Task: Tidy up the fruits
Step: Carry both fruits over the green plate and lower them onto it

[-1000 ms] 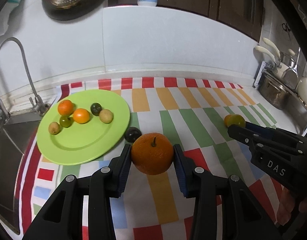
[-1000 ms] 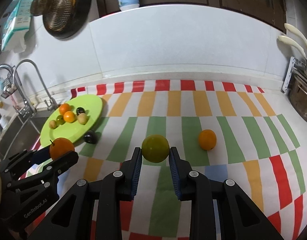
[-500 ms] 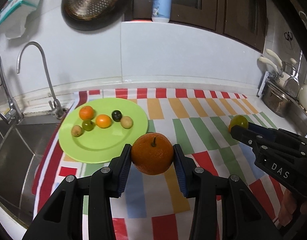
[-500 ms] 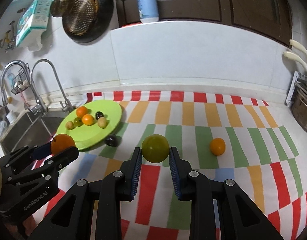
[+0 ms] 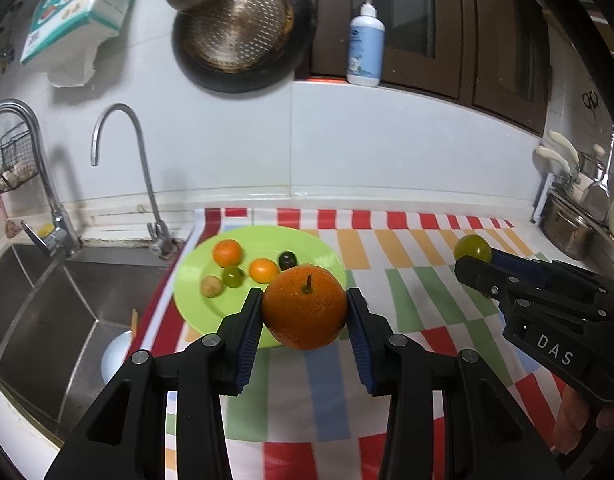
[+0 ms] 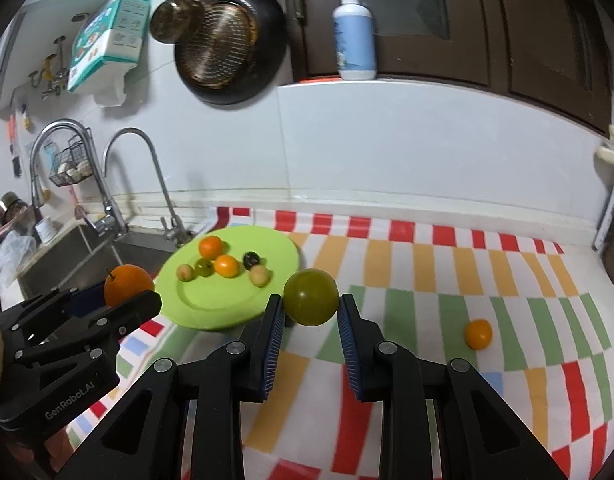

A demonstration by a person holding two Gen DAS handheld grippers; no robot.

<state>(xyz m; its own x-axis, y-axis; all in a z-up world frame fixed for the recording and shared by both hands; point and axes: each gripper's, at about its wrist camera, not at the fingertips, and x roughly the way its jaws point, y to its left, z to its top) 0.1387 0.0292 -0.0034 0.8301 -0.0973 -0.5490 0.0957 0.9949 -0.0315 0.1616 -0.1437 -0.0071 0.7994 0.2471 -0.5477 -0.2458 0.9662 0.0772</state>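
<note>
A large orange [image 5: 305, 306] with a stem hangs above the striped cloth, my left gripper [image 5: 305, 300] shut on it, at the near edge of the green plate [image 5: 195, 308]. Several small fruits lie on the plate: orange ones [image 5: 227, 252], a green one [image 5: 232, 276], a dark one [image 5: 287, 259], a beige one [image 5: 211, 286]. My right gripper [image 6: 311, 300] is shut on a round green fruit [image 6: 311, 296], held in the air just right of the plate [image 6: 211, 304]. A small orange fruit [image 6: 477, 334] rests on the cloth to the right.
A steel sink [image 5: 47, 300] with two faucets [image 5: 147, 184] lies left of the plate. Pots and utensils [image 5: 567, 232] stand at the right end of the counter. A frying pan [image 5: 239, 28] hangs on the wall and a soap bottle [image 5: 365, 44] stands on the ledge.
Both grippers have risen and shifted left toward the sink, each still holding its fruit. The views tilted upward, and the plate now lies right behind the large orange.
</note>
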